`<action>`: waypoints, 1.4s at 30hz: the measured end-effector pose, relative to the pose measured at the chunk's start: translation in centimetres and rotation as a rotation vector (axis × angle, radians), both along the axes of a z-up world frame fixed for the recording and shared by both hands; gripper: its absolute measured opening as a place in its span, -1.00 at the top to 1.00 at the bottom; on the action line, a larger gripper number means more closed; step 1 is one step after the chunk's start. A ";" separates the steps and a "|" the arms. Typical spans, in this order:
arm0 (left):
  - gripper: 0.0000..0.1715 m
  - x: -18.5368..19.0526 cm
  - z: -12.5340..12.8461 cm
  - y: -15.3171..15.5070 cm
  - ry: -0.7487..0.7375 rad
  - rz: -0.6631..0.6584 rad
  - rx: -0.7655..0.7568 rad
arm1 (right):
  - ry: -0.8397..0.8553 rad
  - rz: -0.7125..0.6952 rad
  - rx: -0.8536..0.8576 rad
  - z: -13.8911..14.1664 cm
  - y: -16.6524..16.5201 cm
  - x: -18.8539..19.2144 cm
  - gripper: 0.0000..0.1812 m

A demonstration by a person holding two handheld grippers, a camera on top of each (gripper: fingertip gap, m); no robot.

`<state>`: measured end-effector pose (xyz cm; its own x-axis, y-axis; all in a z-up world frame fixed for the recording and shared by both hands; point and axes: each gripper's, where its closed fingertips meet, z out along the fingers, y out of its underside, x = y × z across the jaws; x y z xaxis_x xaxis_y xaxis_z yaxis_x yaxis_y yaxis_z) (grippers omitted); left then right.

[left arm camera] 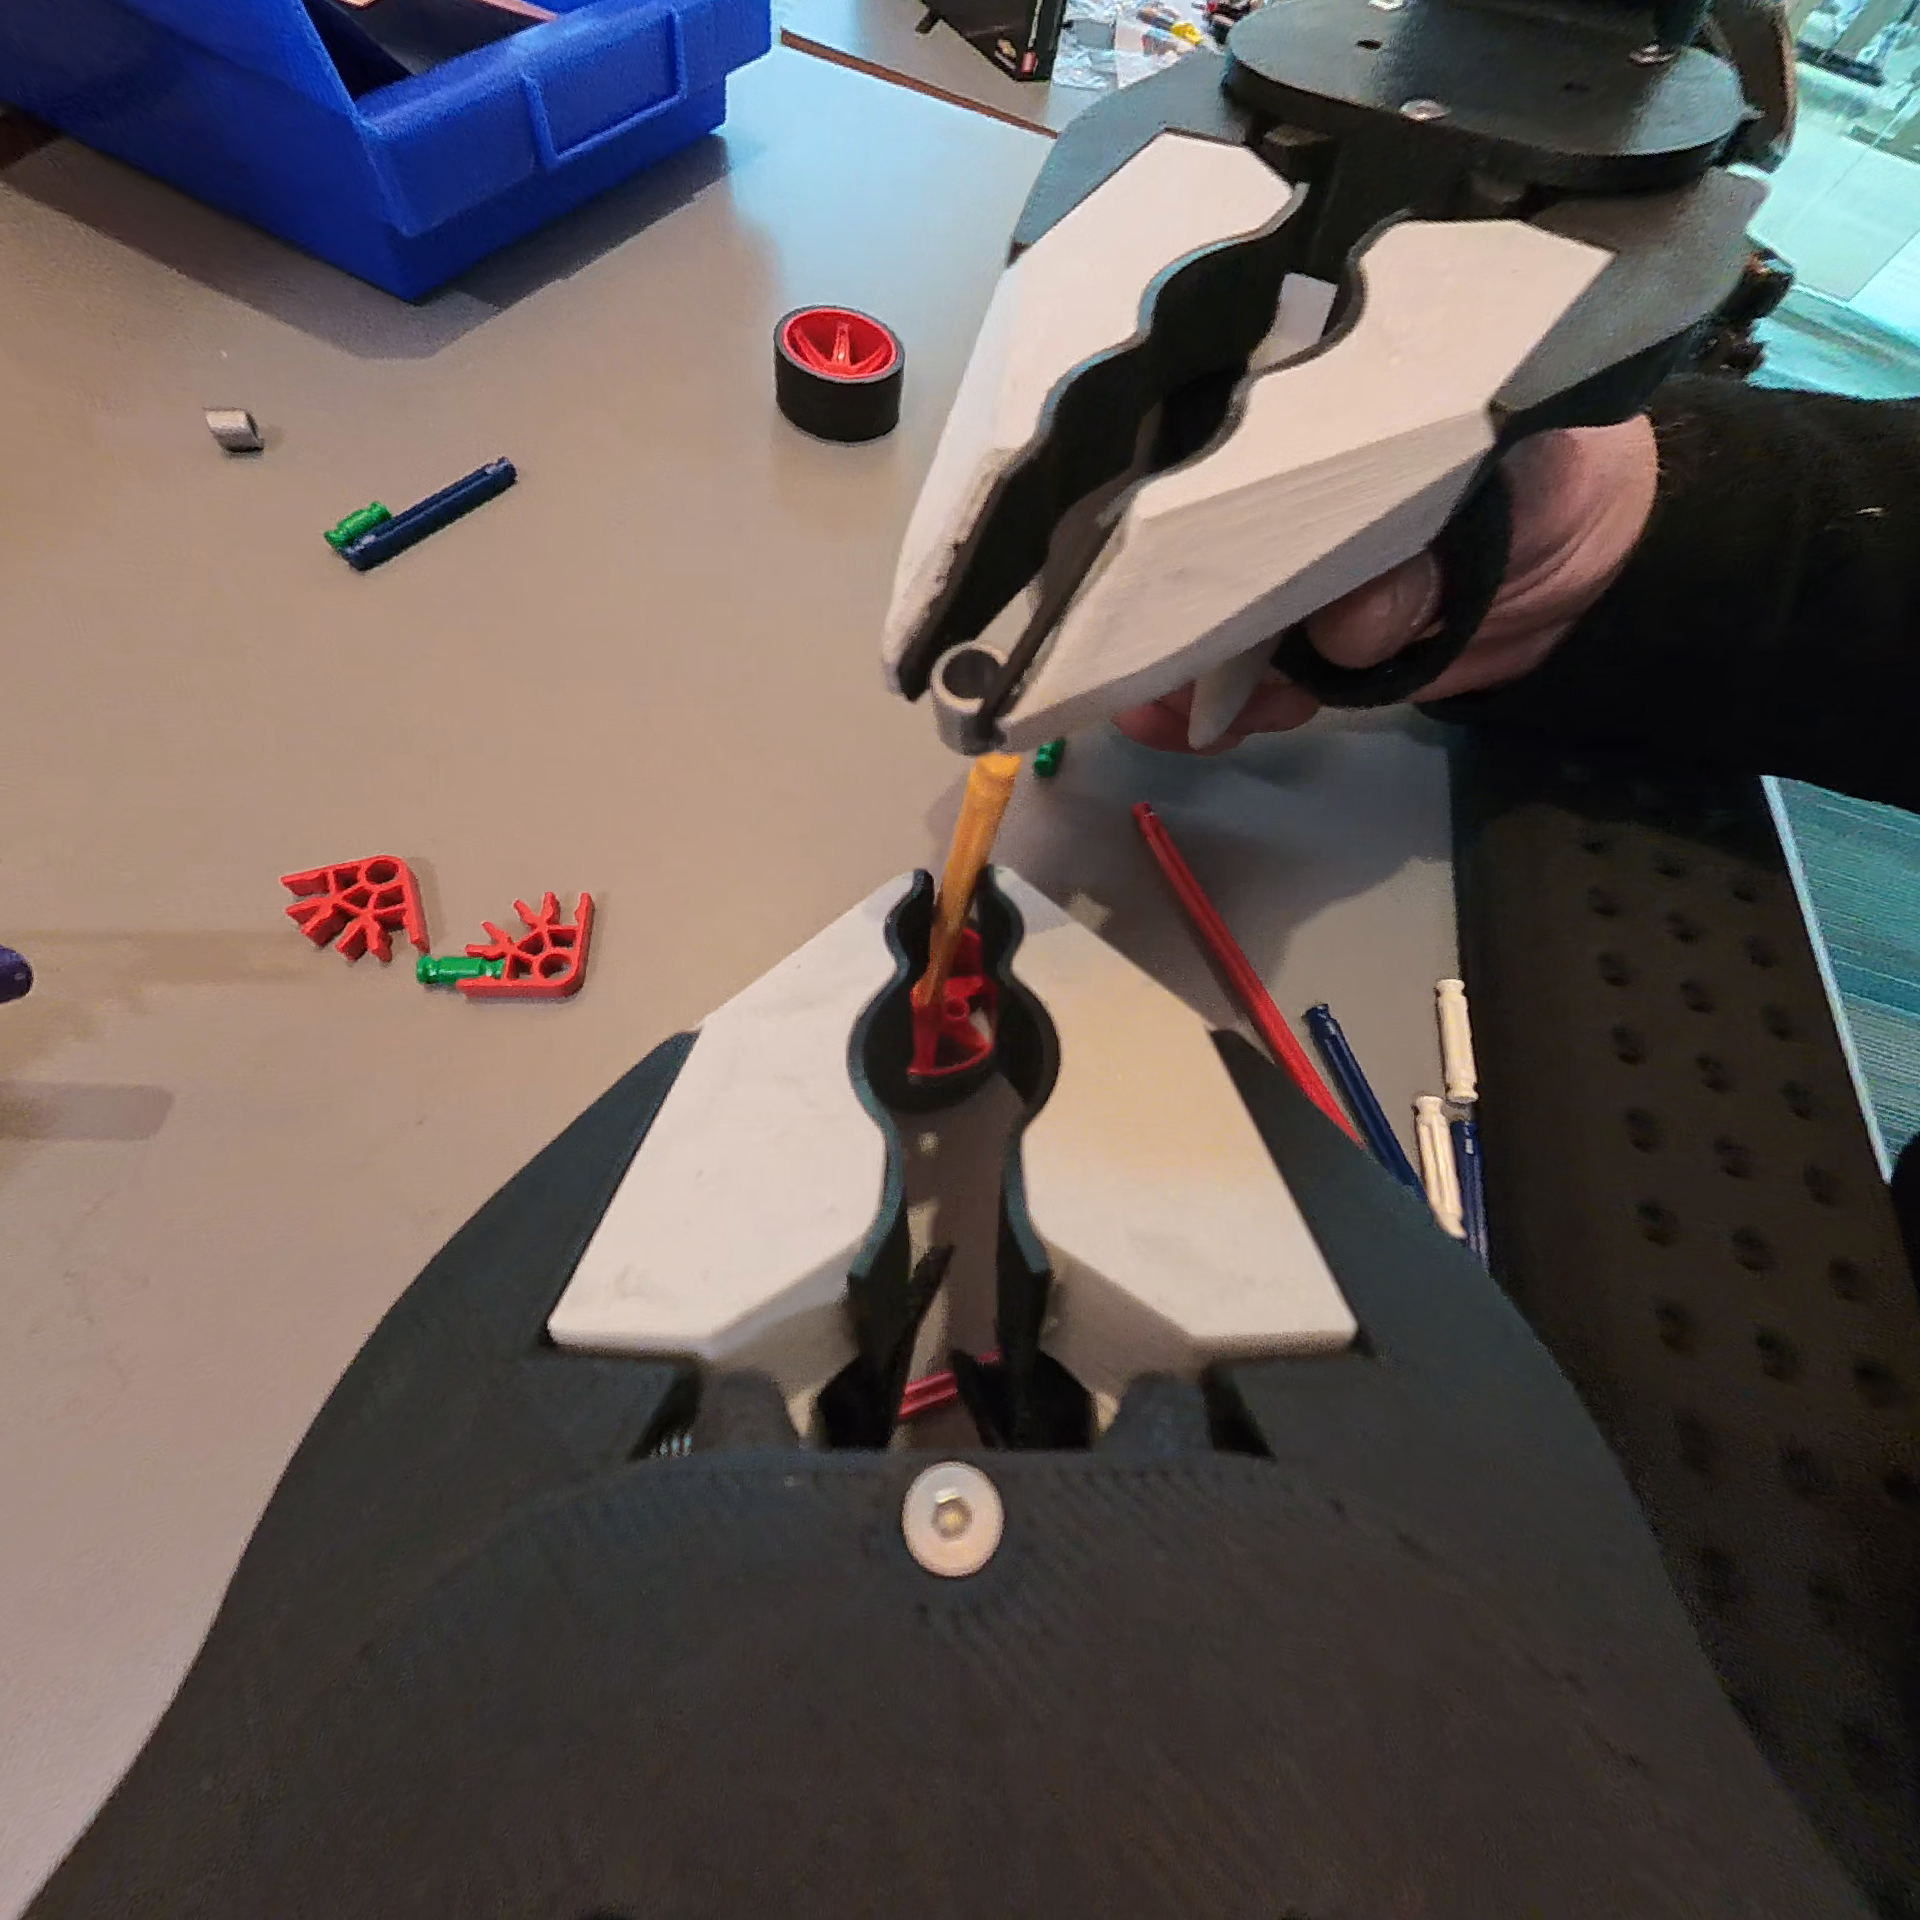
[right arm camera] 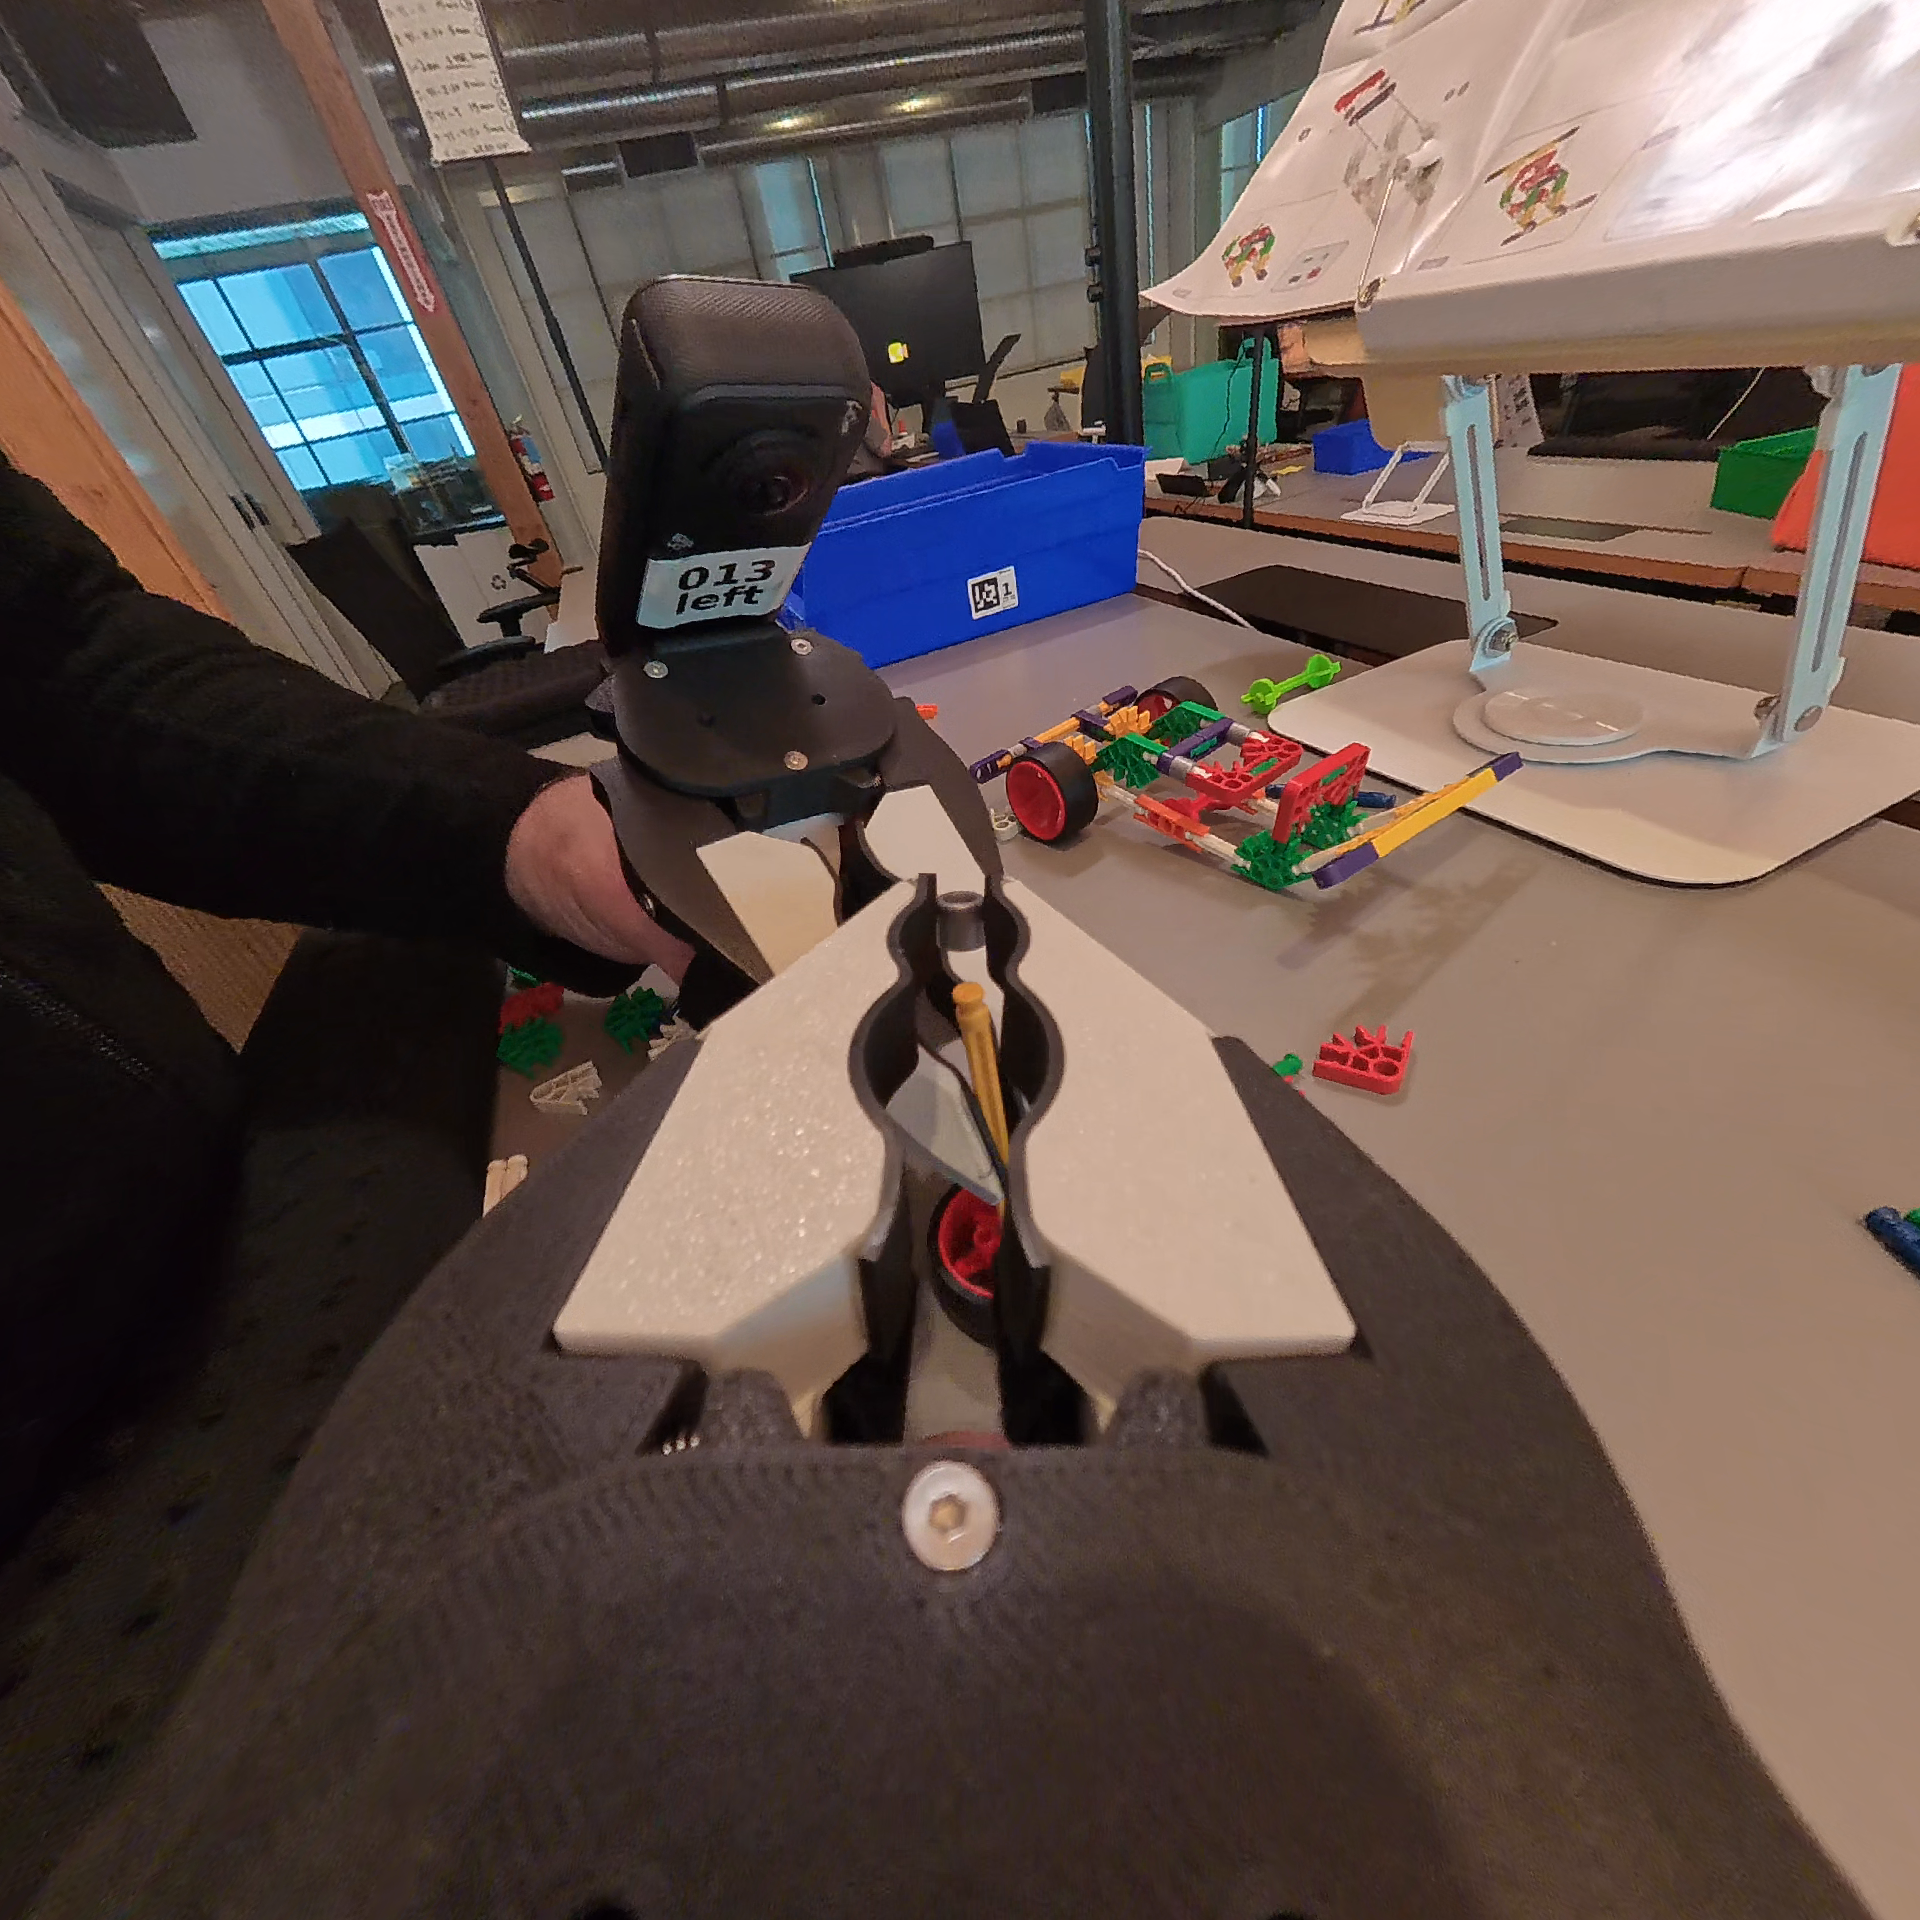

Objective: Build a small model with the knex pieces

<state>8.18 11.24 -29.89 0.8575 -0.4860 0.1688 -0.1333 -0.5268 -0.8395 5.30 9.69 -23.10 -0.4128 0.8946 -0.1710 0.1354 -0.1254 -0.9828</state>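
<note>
Grey spacer sleeve, a short hollow plastic tube, sits pinched at the very tips of the right gripper, bore pointing down toward the yellow rod just below it; sleeve and rod tip are close but apart in the left wrist view. Judged light, rigid and smooth, so liable to slip or rotate if squeezed off-centre; best held across its outer wall, leaving the bore free, as now. The yellow rod looks thin, stiff plastic that may flex slightly; it stands tilted up out of the left gripper, whose jaws are closed around the rod and the red connector at its base. Right jaws likewise closed on the sleeve, nearly together. In the right wrist view the sleeve shows at the tips with the rod under it. On the grey table: a red-hubbed wheel, two red fan connectors, blue and white rods, a blue bin; farther off, a part-built toy car and a stand with instruction sheets.
</note>
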 end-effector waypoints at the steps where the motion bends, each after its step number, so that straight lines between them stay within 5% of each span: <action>1: 0.94 -0.1 0.0 0.1 0.001 0.006 0.006 | 0.000 0.002 0.002 -0.1 -0.1 0.1 0.94; 33: 0.98 1.1 3.4 0.4 0.015 -0.052 0.137 | 0.128 -0.024 -0.112 2.2 0.4 1.4 0.94; 42: 0.98 1.5 3.6 0.5 0.015 -0.070 0.156 | 0.028 -0.046 -0.046 0.8 0.7 2.3 0.87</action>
<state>9.65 11.74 -26.28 0.8225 -0.5639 0.0740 -0.1781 -0.3791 -0.9081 7.55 10.38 -22.26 -0.3761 0.9044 -0.2014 0.1013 -0.1759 -0.9792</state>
